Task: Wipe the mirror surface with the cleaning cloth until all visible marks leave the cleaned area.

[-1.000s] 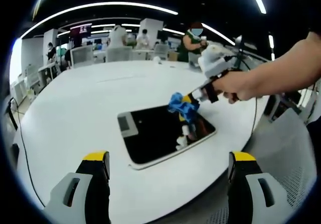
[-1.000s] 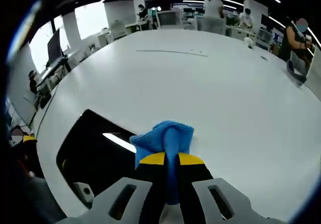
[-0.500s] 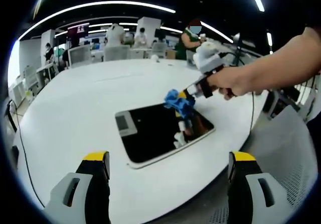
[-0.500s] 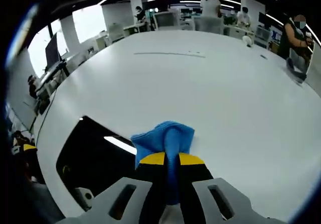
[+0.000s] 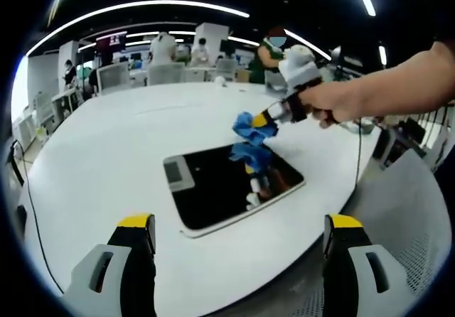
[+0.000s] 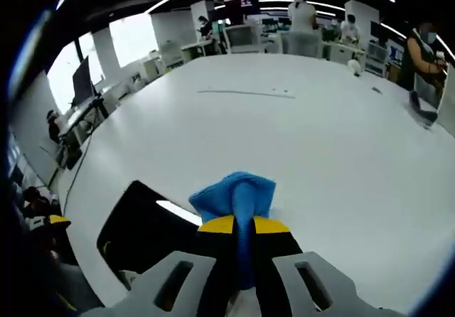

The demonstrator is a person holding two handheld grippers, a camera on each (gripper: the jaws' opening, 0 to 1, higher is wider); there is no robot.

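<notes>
Two jaws of your left gripper (image 5: pixel 234 260) stand spread wide apart nearest you, gripping nothing; beyond them the mirror (image 5: pixel 231 185) lies flat on the white table (image 5: pixel 99 153); farther on, your right gripper (image 5: pixel 266 120) pinches the blue cleaning cloth (image 5: pixel 247 127), lifted just above the mirror's far edge.

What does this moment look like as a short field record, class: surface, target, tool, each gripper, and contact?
surface: white round table
target: dark mirror lying flat near the table edge
tool: blue cleaning cloth
right gripper: shut on the cloth, held in a person's hand
left gripper: open, holding nothing
contact: cloth appears lifted above the mirror, its reflection visible in the glass
</notes>
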